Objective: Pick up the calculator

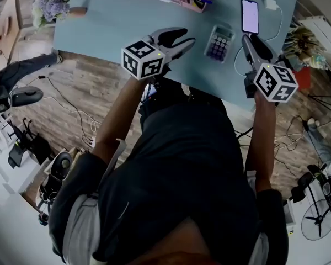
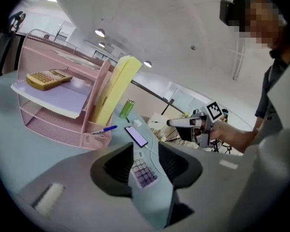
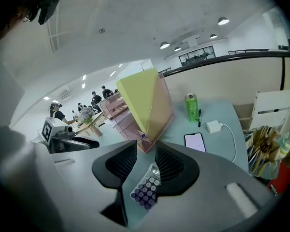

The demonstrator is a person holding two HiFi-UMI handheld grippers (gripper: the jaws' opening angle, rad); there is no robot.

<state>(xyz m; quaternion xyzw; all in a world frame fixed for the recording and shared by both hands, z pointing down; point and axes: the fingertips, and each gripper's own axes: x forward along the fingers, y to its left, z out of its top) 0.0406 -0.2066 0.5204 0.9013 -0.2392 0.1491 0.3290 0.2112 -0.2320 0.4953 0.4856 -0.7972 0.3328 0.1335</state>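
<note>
A small calculator (image 1: 219, 42) with purple keys lies flat on the light blue table (image 1: 110, 15), near its front edge. My left gripper (image 1: 188, 36) hovers just left of it, jaws apart and empty. On the other side my right gripper (image 1: 246, 38) points up the table, also empty. Through the left gripper (image 2: 146, 151) I see the calculator (image 2: 144, 172) framed in the gap, a short way ahead. The right gripper (image 3: 146, 146) frames the calculator (image 3: 146, 187) the same way, untouched.
A phone (image 1: 250, 15) on a white charger cable (image 1: 278, 24) lies right behind the calculator. A pink desk organiser (image 2: 58, 100) holds a beige calculator (image 2: 48, 78), a yellow folder (image 2: 117, 88) and a blue pen (image 2: 104, 129). A green can (image 3: 192, 107) stands at the back.
</note>
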